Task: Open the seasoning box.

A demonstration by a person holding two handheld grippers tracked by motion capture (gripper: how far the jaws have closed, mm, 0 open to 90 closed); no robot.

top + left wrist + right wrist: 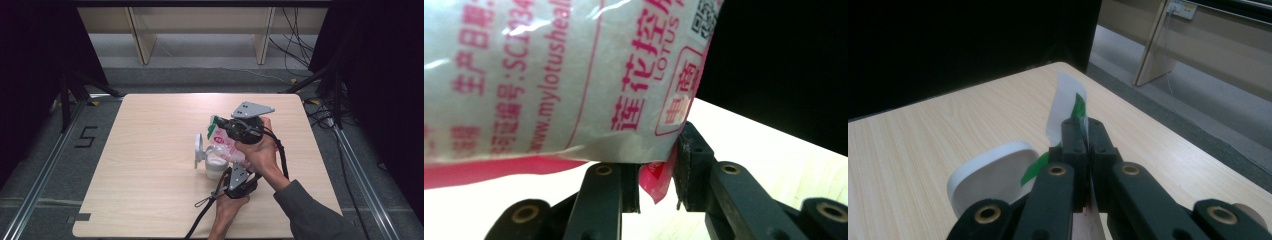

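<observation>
Glossy plastic bag (549, 75), matt wood table (150, 190)

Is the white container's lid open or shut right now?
Open. The white container has its lid flipped up beside it, while the pink-printed bag is tilted over its mouth.

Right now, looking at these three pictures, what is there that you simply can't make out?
- What is in the white container: the high view shows it too small, and the bag overlaps it.
- The bag's top and left side: cut off by the edges of the left gripper view.
- Whether the left tool pinches the bag's corner: unclear.
- The rest of the bag strip in the right tool: hidden behind its jaws.
</observation>
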